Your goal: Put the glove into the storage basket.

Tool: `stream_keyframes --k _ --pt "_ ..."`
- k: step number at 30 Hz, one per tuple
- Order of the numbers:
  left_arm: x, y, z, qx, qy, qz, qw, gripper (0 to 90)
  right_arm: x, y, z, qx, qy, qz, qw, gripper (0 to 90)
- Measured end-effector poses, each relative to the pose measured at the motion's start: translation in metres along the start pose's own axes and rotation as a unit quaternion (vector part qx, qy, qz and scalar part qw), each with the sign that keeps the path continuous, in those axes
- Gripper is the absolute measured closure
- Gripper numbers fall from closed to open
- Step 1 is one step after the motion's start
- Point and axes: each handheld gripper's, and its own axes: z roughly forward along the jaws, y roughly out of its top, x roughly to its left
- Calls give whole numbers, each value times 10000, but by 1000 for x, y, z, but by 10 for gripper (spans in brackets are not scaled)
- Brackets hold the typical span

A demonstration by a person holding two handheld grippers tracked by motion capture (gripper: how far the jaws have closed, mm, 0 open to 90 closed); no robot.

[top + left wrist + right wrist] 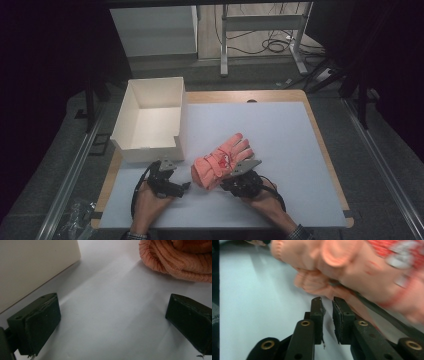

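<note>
Jaws beside glove (222, 161) — fingers up-right

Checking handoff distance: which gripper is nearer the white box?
Left. The left gripper sits just in front of the white box, near its front wall, jaws wide open. The right gripper is farther right, at the pink glove.

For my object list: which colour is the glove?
Salmon pink glove with a red-and-white patch; the high view shows it best.
</note>
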Motion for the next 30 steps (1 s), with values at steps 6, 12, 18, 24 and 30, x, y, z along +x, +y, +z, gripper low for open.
stream_keyframes --k 6,12,18,24,30 --pt "0 0 0 -19 -11 -27 10000 0 -14 -14 -16 -26 -246 205 9995 711" --pt "0 0 0 -24 -12 -32 10000 0 -26 -28 -32 -72 -543 421 9976 646" --pt "0 0 0 -26 -14 -39 10000 0 -42 -44 -48 -42 -881 670 9938 522" --pt "0 0 0 -35 -31 -51 10000 0 -54 -58 -62 -20 -1375 680 9882 378" --pt "2 0 -2 -42 -95 -40 9999 9 -72 -71 -72 53 -1690 913 9814 272"
